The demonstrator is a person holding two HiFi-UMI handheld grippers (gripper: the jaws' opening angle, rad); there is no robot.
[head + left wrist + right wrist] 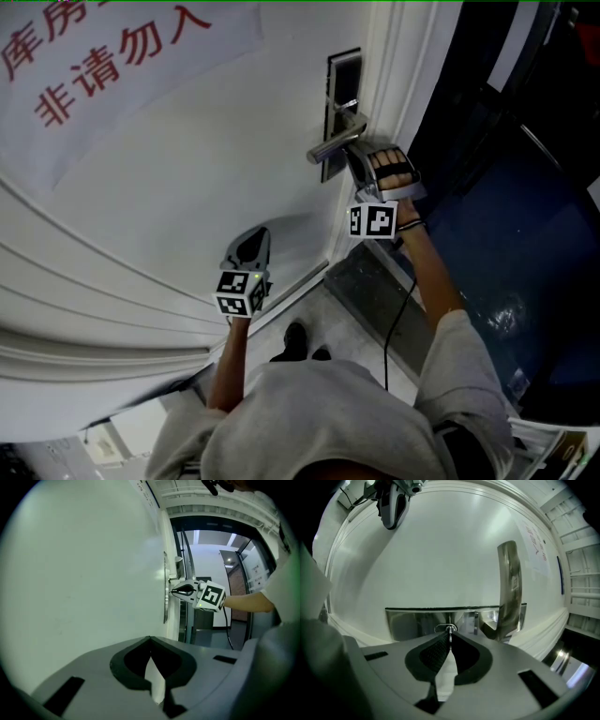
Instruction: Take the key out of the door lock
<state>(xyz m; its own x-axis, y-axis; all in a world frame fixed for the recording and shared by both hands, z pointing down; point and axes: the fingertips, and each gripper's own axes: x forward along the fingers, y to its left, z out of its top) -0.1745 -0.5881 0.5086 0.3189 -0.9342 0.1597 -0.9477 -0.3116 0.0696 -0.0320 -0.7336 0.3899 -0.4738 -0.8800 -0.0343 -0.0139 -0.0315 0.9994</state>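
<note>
Right hand-held gripper [450, 637]: jaws almost shut, tips pinching key [450, 629]; key seated in lock plate [412, 620]; lever handle [509, 588] at 2 o'clock of key. Left hand-held gripper [150, 641]: jaws together, empty, 7 o'clock of lock plate in head view, beside door [84, 573].

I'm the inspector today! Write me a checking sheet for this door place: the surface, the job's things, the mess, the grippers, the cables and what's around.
Surface: white door, with a sign in red writing.
Job's things: key in the metal lock plate, beside the lever handle.
Clutter: nothing seen.
Grippers: right gripper shut on the key; left gripper shut, empty, pointing at the door away from the lock plate.
Cables: one dark cable hangs below the right gripper.
Surroundings: dark floor; the person's shoes.
</note>
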